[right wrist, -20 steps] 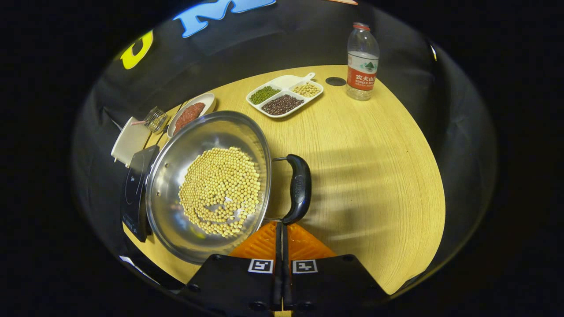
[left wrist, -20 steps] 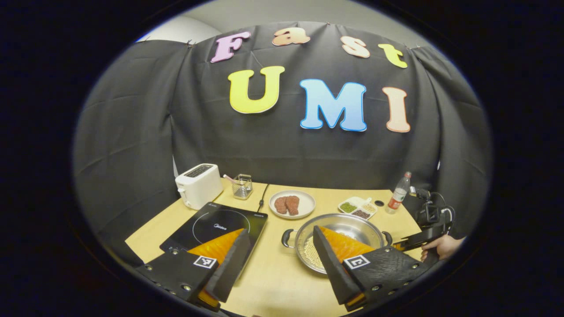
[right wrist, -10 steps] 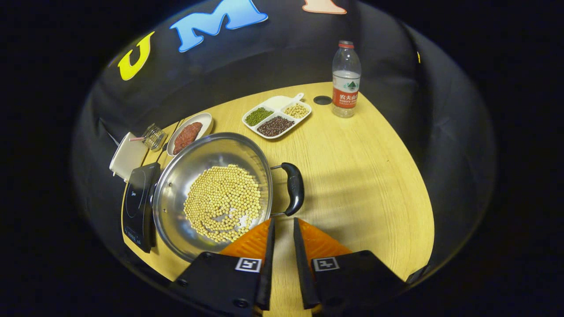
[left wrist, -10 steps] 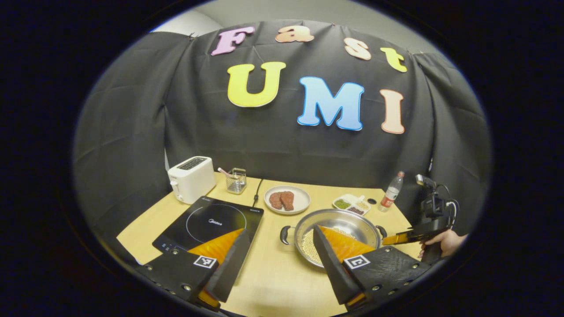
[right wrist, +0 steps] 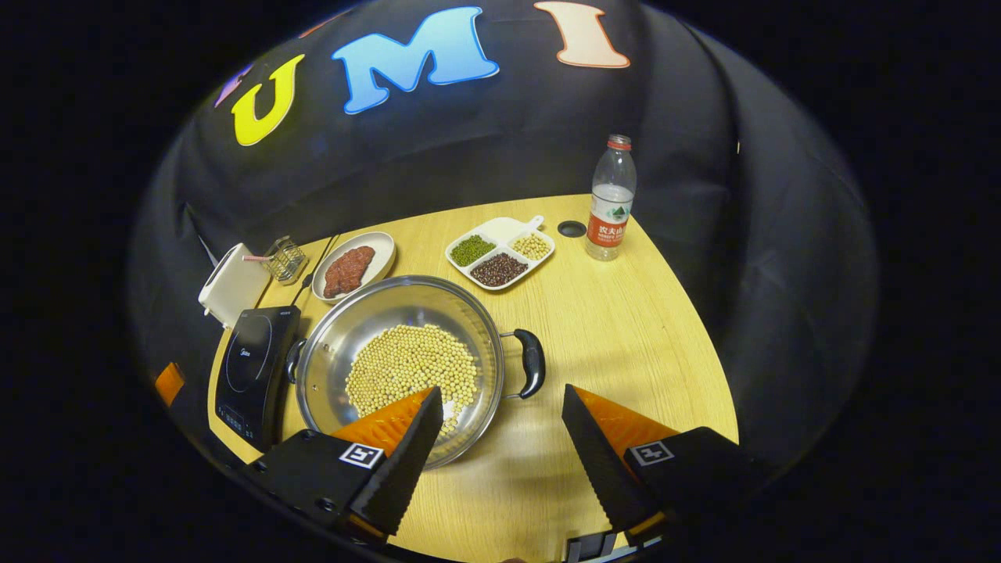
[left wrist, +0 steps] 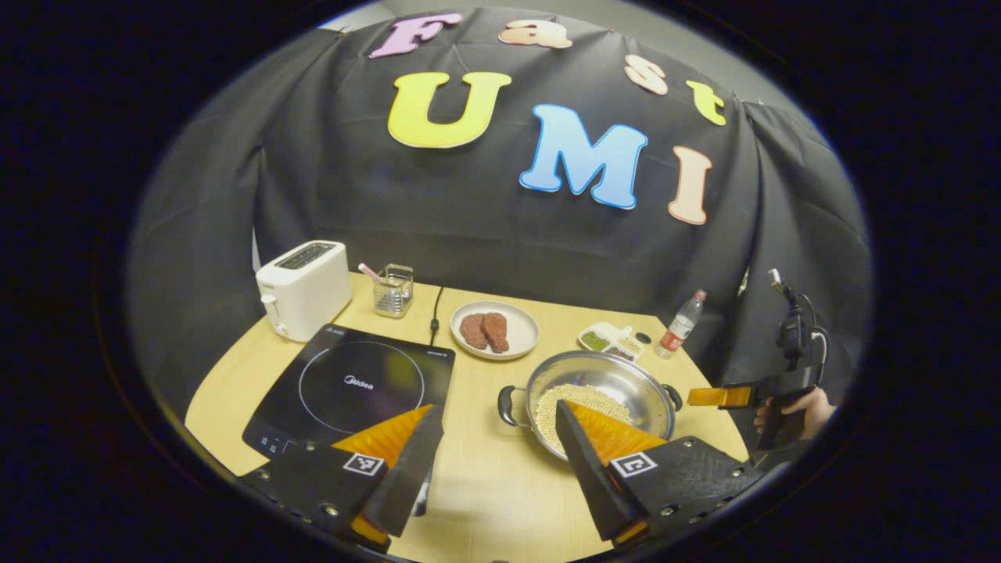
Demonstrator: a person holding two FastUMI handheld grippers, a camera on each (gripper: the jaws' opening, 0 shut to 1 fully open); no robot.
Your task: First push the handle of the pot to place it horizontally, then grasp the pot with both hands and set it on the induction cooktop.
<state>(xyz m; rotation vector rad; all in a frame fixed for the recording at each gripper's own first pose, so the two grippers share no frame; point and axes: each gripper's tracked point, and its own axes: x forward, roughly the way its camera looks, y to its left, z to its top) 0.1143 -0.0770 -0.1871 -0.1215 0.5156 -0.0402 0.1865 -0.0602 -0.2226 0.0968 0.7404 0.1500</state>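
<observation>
A steel pot (right wrist: 344,336) holding yellow beans stands on the wooden table, right of the black induction cooktop (left wrist: 356,383). Its two black side handles (right wrist: 533,362) (left wrist: 507,407) point left and right. My right gripper (right wrist: 501,395) is open, hovering just short of the pot's right handle, one finger over the pot's rim. In the left gripper view that gripper (left wrist: 719,396) shows at the far right, held by a hand (left wrist: 805,407). My left gripper (left wrist: 494,414) is open above the table, between the cooktop and the pot's left handle, touching neither.
At the back stand a white toaster (left wrist: 303,289), a wire basket (left wrist: 393,289), a plate with meat (left wrist: 494,330), a divided dish of beans (right wrist: 500,252) and a water bottle (right wrist: 610,199). A cable runs behind the cooktop. The table's right edge curves close by.
My right gripper went from shut beside the pot's right handle to open and drew back from it. The left gripper stayed open and pulled back a little.
</observation>
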